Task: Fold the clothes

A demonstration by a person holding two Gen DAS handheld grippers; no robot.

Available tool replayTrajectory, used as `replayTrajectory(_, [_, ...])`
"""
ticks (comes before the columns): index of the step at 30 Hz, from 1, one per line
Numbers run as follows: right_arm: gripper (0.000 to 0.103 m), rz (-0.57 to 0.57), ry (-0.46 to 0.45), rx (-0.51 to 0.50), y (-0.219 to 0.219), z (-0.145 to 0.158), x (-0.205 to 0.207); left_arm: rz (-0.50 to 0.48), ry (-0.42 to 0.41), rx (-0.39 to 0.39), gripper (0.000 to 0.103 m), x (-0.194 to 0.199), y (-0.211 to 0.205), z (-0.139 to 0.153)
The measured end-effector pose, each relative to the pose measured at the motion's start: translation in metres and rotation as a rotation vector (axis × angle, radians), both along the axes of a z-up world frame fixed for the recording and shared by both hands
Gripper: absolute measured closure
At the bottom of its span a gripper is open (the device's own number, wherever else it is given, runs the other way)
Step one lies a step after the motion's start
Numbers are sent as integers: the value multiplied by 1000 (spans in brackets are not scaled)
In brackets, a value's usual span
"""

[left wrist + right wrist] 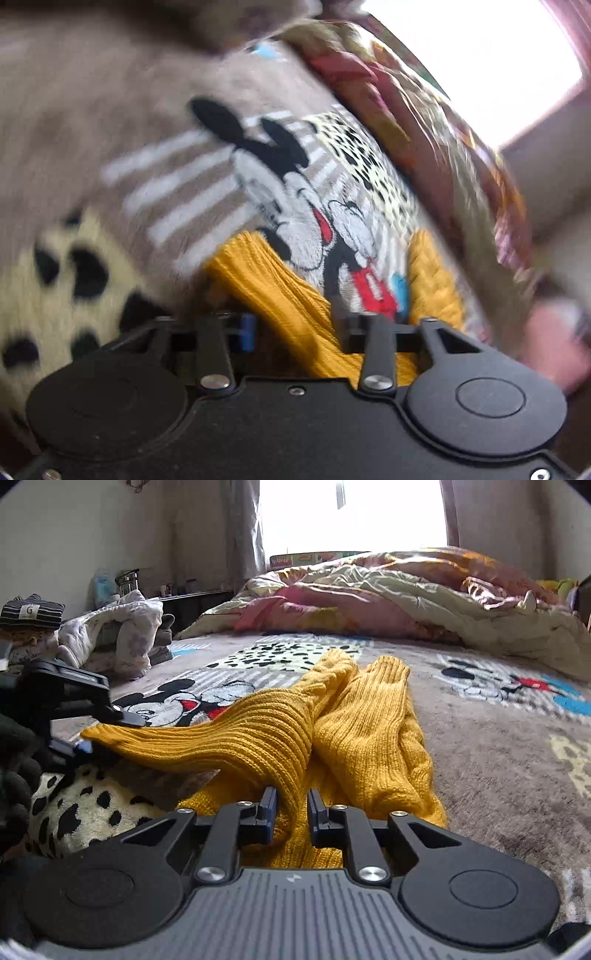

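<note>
A mustard-yellow knit sweater (369, 731) lies on a grey plush blanket (480, 757) printed with cartoon mice, its two sleeves stretched away from me. In the right wrist view my right gripper (293, 805) is shut on a fold of the sweater's near edge, and knit fills the narrow gap between the pads. My left gripper (86, 744) comes in from the left and pinches the sweater's left corner, pulling it into a taut point. The blurred left wrist view shows the left gripper (295, 328) with the yellow sweater (258, 273) running between its fingers.
A crumpled pink and cream quilt (369, 590) is heaped at the far side under a bright window (351, 513). A pile of clothes (122, 627) and a striped folded garment (31, 611) sit at the left. A dark gloved hand (14, 775) holds the left gripper.
</note>
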State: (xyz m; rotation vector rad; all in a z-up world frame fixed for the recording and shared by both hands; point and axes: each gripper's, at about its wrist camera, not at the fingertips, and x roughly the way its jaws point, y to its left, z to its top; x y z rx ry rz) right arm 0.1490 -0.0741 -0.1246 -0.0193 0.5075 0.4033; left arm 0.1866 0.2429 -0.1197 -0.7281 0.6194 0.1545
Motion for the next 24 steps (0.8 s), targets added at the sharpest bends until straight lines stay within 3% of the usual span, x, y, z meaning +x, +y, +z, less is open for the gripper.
replayTrajectory(3, [83,0,-21,-12,5,1,-6,-106,-71,155,96,10,-15,32])
replayTrajectory(7, [75,6,-52,-37,4,3,-15,-392,-237,401,96,19,-73,103])
replayTrajectory(10, [65,6,-65,-38,2,4,-21,-653,-369,514,96,20,-126,151])
replayTrajectory(13, [62,6,-84,-49,-2,5,-28,-845,-458,547,96,15,-164,177])
replayTrajectory(17, [62,-12,-103,-74,-7,4,-32,-945,-460,587,96,25,-184,182])
replayTrajectory(21, [62,-36,-142,-97,-8,7,-30,-926,-445,568,96,42,-176,183])
replayTrajectory(24, [62,-26,-252,-136,-2,12,-38,-899,-406,556,96,71,-167,178])
